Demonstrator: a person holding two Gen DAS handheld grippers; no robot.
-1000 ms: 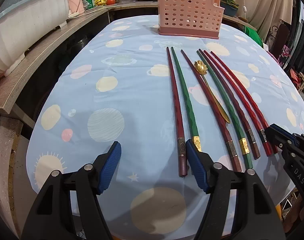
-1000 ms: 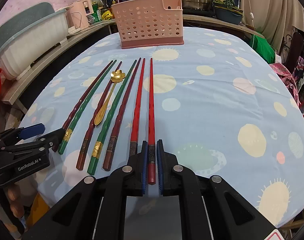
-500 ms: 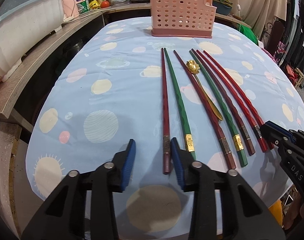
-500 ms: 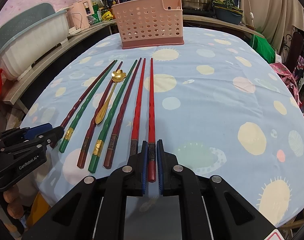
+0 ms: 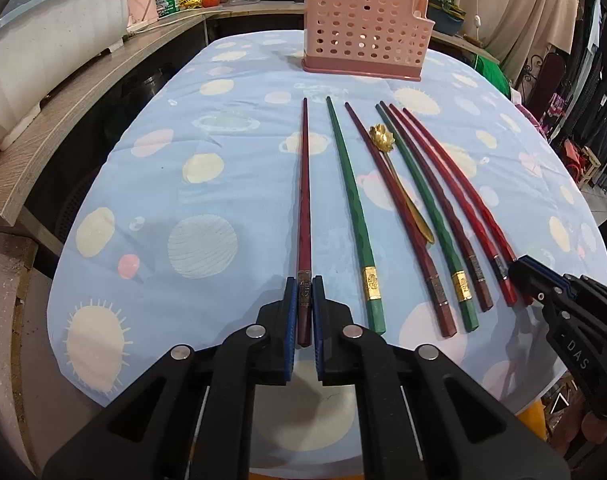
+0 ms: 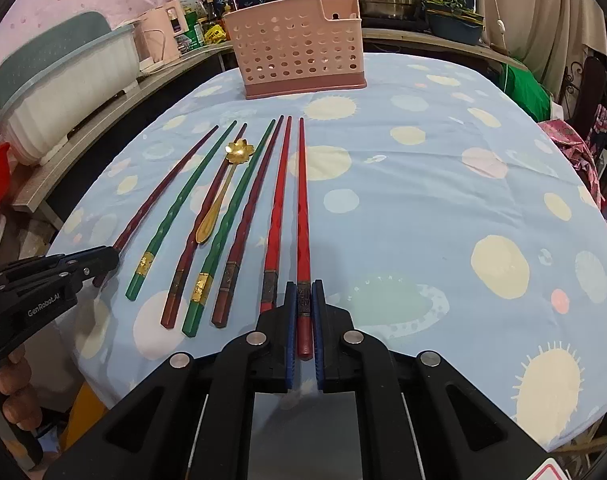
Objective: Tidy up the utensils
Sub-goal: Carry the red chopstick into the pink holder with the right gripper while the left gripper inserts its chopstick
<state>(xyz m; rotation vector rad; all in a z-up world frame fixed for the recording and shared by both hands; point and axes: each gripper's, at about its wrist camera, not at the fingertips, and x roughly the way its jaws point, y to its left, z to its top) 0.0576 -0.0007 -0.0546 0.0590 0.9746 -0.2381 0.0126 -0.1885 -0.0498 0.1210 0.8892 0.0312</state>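
Several chopsticks in dark red, green and bright red lie side by side on the blue spotted tablecloth, with a gold flower-headed spoon among them. My left gripper is closing, and its blue pads press the butt end of the leftmost dark red chopstick. My right gripper is shut on the butt end of the rightmost bright red chopstick. Both chopsticks still lie flat on the cloth. A pink perforated basket stands at the table's far side.
A white tub sits on the wooden counter along the left. Pots and bottles crowd the shelf behind the basket. Hanging clothes stand beyond the right edge. The table's near edge runs just under both grippers.
The left gripper's jaws went from wide open to pressed on the leftmost dark red chopstick, which shifted slightly apart from its green neighbour. The right gripper kept its hold and stayed put.
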